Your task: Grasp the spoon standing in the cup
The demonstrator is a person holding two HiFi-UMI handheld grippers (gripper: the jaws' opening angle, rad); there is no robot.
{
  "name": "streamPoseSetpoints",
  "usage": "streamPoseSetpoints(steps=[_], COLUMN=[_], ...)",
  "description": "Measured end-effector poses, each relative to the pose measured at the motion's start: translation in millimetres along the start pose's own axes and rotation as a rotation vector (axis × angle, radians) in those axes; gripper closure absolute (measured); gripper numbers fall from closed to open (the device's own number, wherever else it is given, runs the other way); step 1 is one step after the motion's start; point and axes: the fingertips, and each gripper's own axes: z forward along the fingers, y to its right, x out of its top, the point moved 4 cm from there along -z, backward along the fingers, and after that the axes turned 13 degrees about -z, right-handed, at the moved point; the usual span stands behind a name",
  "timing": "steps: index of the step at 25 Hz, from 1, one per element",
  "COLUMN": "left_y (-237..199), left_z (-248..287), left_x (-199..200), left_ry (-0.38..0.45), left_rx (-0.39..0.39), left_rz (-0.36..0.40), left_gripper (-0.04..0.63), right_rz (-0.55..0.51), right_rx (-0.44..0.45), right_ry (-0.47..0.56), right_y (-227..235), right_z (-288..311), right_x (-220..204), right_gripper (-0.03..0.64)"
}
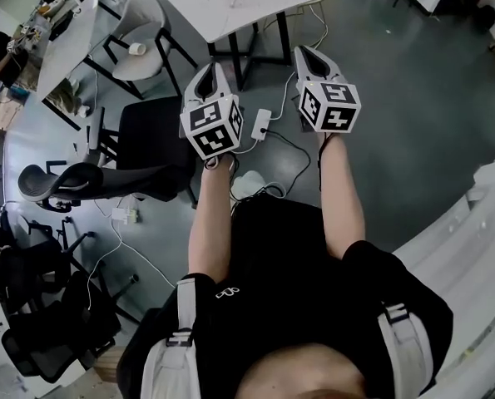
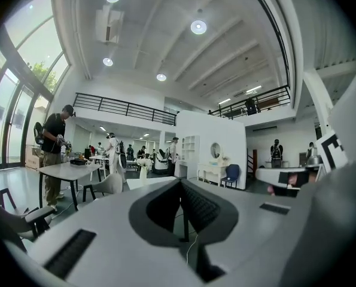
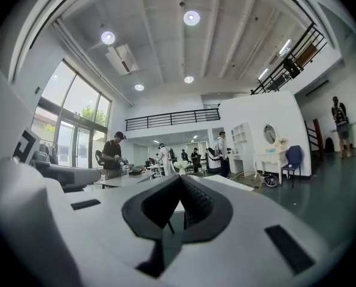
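I can make out no spoon and no cup standing with one in any view. In the head view both grippers are held out ahead of the person at chest height, above the grey floor. My left gripper (image 1: 212, 67) has its jaws together with nothing between them, and my right gripper (image 1: 304, 51) is shut and empty too. In the left gripper view the left gripper (image 2: 180, 182) points level across a large hall. The right gripper (image 3: 180, 177) points the same way in the right gripper view. A white table (image 1: 268, 11) with small items on it stands just beyond the gripper tips.
A black office chair (image 1: 147, 152) stands at the left, a white chair (image 1: 139, 32) behind it. A power strip (image 1: 260, 123) and cables lie on the floor below the grippers. A curved white counter (image 1: 480, 231) runs along the right. People stand at distant tables (image 2: 70, 171).
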Motion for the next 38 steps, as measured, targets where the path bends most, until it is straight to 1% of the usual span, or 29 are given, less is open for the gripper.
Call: streamPoseSetpoints(steps=[4, 7, 10, 15, 21, 25, 28, 31, 35, 38], left_y=[-12.6, -19.8, -28.8, -46.4, -67.3, -93.1, -113.5, -135.2, -160.9, -172.2], left_z=[11.4, 28.5, 52.5, 103.8, 175.5, 225.4, 262.1, 299.1, 328.4, 348.8], left_x=[1.0, -3.2, -9.2, -20.6, -29.3, -35.0, -35.0, -31.6, -29.6, -30.0], left_ry=[-0.006, -0.020, -0.036, -0.083, -0.177, -0.226, -0.238, -0.243, -0.262, -0.267], left_rx=[0.012, 0.009, -0.001, -0.011, -0.025, -0.017, -0.018, -0.043, -0.056, -0.053], left_rz=[-0.027, -0.035, -0.046, -0.087, -0.088, -0.116, -0.144, -0.149, -0.164, -0.189], left_gripper=[0.580, 0.580, 0.580, 0.580, 0.580, 0.580, 0.580, 0.580, 0.580, 0.580], right_rz=[-0.006, -0.001, 0.017, 0.007, 0.055, 0.072, 0.048, 0.021, 0.000, -0.018], right_rx=[0.035, 0.041, 0.034, 0.042, 0.036, 0.037, 0.061, 0.092, 0.154, 0.187], right_ry=[0.003, -0.010, -0.013, 0.003, -0.059, -0.118, -0.144, -0.160, -0.170, -0.170], right_y=[-7.5, -6.9, -1.6, 2.6, 13.0, 16.7, 13.8, 3.8, -23.5, -32.8], right_z=[14.8, 30.9, 51.4, 90.1, 159.0, 214.3, 258.6, 311.8, 369.4, 395.2], right_x=[-1.1, -8.3, -10.5, -7.8, -33.9, -53.5, -57.8, -61.2, -61.2, -61.0], right_gripper=[0.611, 0.611, 0.611, 0.611, 0.611, 0.611, 0.611, 0.611, 0.611, 0.611])
